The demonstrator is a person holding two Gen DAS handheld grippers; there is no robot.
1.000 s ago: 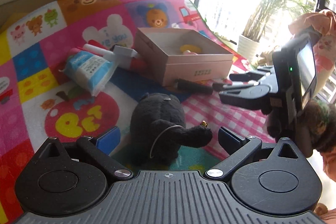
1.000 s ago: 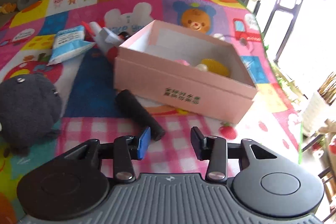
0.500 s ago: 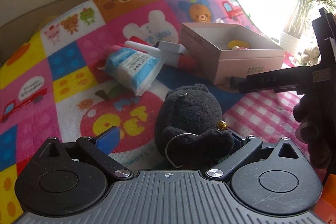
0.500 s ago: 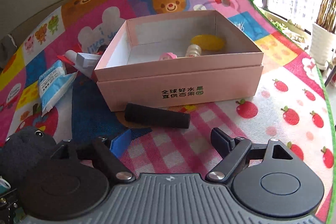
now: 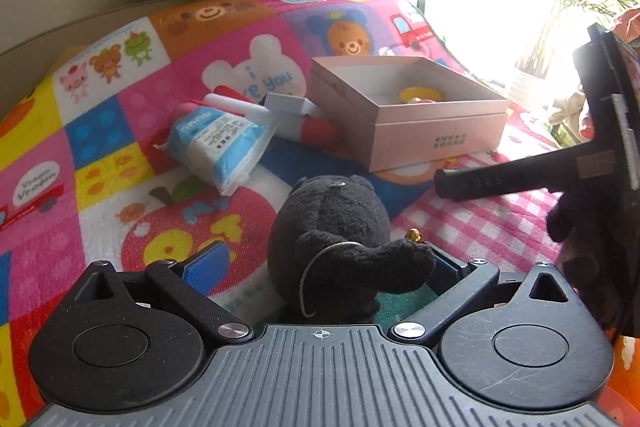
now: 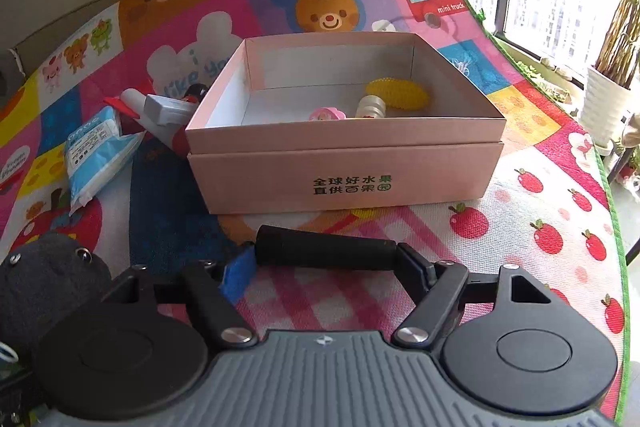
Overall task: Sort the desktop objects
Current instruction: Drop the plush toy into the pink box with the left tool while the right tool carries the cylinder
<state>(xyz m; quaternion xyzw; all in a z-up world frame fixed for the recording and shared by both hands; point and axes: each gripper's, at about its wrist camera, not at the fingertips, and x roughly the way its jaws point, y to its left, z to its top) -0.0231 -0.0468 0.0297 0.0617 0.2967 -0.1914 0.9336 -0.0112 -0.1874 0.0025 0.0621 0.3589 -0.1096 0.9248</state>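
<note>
The left hand-held gripper (image 5: 326,263) is seen spread wide around a black plush toy (image 5: 332,239), whose arm is touched by the right-side finger while the blue-padded left finger (image 5: 206,263) stands apart from it. The right hand-held gripper (image 6: 326,263) is likewise held wide, a black cylinder (image 6: 326,247) lying crosswise between its fingertips; whether the pads press on its ends cannot be told. Both objects are shown resting on a brightly patterned cartoon play mat (image 6: 540,195). Just beyond the cylinder, an open pink cardboard box (image 6: 344,179) is set on the mat, with a yellow spiky oval (image 6: 398,95), a small pink flower-shaped piece (image 6: 326,114) and a ribbed white item (image 6: 370,107) lying inside it. To the box's left, a blue-and-white tissue pack (image 5: 218,143) and a red-and-white tube (image 5: 288,119) are seen, the tube reaching close to the box. A potted plant (image 6: 604,99) is visible by the window.
</note>
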